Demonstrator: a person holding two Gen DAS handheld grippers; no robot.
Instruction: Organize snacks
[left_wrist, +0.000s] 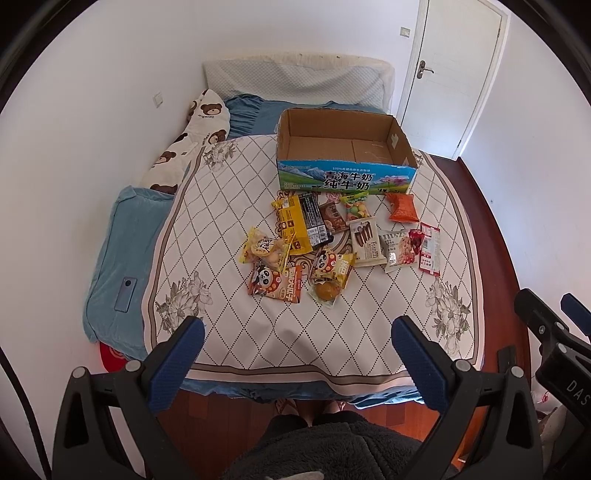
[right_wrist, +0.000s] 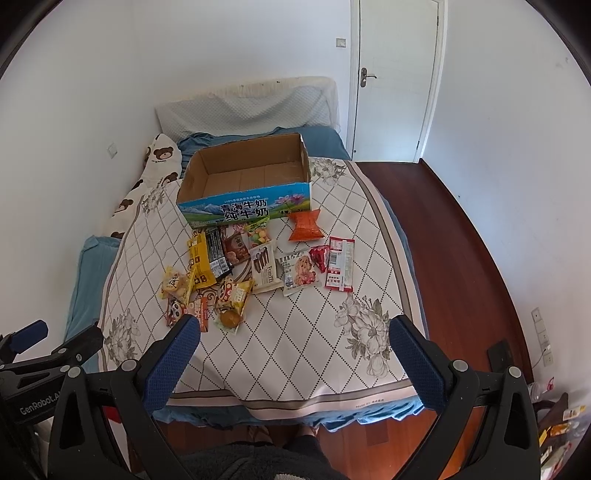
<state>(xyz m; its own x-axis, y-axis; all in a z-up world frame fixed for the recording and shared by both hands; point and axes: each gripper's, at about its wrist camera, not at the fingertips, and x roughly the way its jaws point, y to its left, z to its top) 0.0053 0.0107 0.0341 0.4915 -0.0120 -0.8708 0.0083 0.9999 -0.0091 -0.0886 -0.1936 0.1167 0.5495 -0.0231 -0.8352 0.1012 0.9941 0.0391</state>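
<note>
One cardboard box (left_wrist: 343, 177); twelve snack packets (left_wrist: 364, 242).

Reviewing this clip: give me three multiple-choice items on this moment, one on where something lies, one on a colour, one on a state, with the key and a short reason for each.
1. Where is the cardboard box relative to the snack pile?
A. Beyond the pile, toward the headboard
B. On the floor
C. On top of the pile

2. What colour is the packet lying apart, near the box's right corner?
A. Green
B. Orange
C. Purple

3. What is the state of the box?
A. Taped shut
B. Open and full of snacks
C. Open with nothing inside

Key: 1 A, the box stands on the bed behind the snacks in both views. 2 B, the packet is plainly orange. 3 C, its bare cardboard bottom shows. The left gripper and right gripper are both open, holding nothing.
</note>
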